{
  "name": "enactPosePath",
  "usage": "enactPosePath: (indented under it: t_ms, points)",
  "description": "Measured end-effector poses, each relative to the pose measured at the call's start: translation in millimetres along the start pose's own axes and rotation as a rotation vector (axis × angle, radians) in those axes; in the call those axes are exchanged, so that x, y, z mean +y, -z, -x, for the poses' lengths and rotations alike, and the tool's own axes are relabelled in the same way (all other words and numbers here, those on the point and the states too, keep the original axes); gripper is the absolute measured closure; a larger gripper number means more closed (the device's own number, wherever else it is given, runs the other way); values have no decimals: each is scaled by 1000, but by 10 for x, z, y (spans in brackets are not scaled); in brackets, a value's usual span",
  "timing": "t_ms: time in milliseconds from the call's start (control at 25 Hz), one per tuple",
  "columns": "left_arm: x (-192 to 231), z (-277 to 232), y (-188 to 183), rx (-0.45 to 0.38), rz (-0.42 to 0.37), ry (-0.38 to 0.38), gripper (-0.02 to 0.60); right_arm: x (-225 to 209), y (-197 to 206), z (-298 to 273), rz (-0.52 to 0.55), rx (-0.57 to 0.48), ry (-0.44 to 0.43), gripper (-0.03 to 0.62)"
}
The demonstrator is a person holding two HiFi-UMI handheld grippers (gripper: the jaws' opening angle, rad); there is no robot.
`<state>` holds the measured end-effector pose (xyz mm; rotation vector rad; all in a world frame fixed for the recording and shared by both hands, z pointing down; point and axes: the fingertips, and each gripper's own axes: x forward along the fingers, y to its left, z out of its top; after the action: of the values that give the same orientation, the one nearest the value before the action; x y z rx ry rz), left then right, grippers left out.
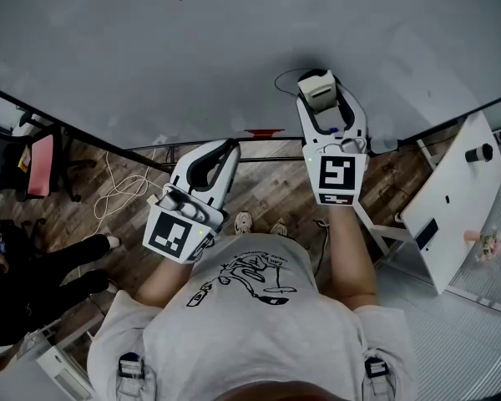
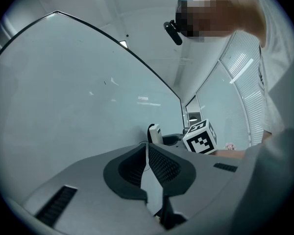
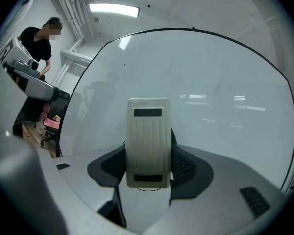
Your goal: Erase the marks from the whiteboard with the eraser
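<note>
1. Left gripper [image 1: 232, 145]: jaws together with nothing between them (its own view shows this clearly). Its tips are near the board's lower edge.
2. Right gripper [image 1: 321, 97]: jaws clamped on the long sides of the cream ribbed plastic rectangular eraser [image 3: 147, 141].
3. The eraser's ribbed back faces the gripper camera. Its other face lies against the large pale-grey, black-framed whiteboard [image 1: 192, 48], low on the board.
4. A thin black curved line [image 1: 278, 80] is on the board just left of the eraser.
5. Wood-pattern floor [image 1: 267, 192] lies below, with a white table [image 1: 451, 199] off to the right.
</note>
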<state>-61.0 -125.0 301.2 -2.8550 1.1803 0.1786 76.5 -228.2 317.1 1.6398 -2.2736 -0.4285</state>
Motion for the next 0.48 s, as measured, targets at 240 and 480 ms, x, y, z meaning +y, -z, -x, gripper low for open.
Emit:
enactPosePath:
  t_ms: [240,480]
  points:
    - [24,-13,16,8,4,-7,549,-44,3,-133,13,5,3,335]
    - [39,-14,13,3,5,-11,549,-61,65,-243,22,21,10,335]
